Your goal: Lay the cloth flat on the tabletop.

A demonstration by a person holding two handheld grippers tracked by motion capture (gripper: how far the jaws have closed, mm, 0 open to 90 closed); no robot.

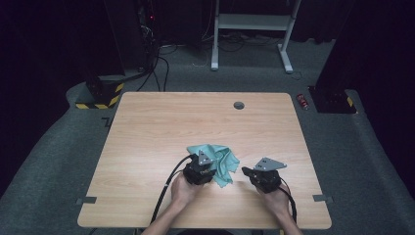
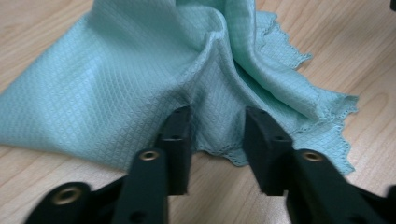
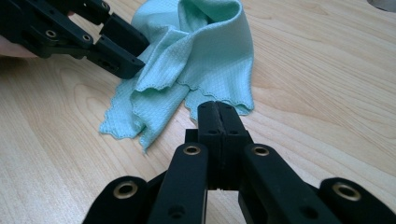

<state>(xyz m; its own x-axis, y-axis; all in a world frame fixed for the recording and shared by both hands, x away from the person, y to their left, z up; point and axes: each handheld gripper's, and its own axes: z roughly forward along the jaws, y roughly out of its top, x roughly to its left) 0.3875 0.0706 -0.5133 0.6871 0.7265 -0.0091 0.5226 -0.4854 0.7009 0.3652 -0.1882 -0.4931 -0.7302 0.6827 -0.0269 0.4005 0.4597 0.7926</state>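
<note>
I am working a teal cloth [image 1: 215,161] that is lying bunched and half-folded on the near middle of the desk [image 1: 147,132], well inside my reach so both hands can get at it without stretching. My left gripper [image 2: 217,128] is sitting low at the cloth's near edge with its jaws standing apart; a raised fold of the fabric is lying in the gap between them, but the pads are not pressing on it, so I judge that the cloth is resting on the desk by itself rather than hanging from my grip. In the right gripper view the left gripper is lying against the left side of the heap. My right gripper [image 3: 218,112] is resting just short of the cloth's scalloped hem, its jaws pressed together on nothing, pointing at the fabric as if waiting to take a corner. Seen from above, my left hand [image 1: 185,188] is cupping its gripper from behind, tilted down and forward into the cloth, while my right hand [image 1: 275,196] is holding its gripper lower and angled inward toward the left, a little apart from the fabric.
</note>
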